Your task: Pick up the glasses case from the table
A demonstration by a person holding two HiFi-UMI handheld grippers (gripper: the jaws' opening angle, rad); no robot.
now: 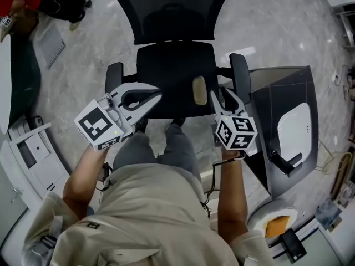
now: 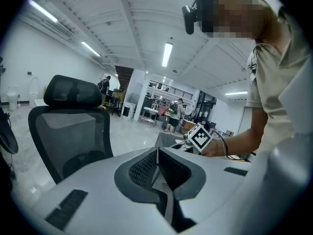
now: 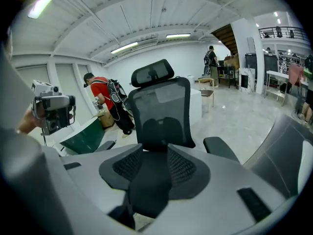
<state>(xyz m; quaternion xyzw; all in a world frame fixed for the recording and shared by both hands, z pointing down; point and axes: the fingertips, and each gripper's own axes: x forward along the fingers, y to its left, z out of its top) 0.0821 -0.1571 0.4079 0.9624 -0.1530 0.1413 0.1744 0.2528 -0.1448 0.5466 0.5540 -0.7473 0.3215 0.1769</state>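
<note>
While both my arms reach out over my lap, the pale polished floor (image 1: 83, 43) fills most of the head view. On it, right in front of my knees, stands a black office chair (image 1: 175, 65) with a mesh back. A dark grey unit (image 1: 277, 93) with a white patch on top stands at my right. My left claw (image 1: 158, 97) hangs over the seat's front left part, its jaws pressed together on nothing. My right claw (image 1: 223, 96) sits near the armrest (image 1: 239, 71) on that side, jaws spread, with only the chair showing between them. The glasses case (image 1: 199, 90), a small tan oval, lies on the seat just beside my right claw's inner jaw, and neither claw grips it.
</note>
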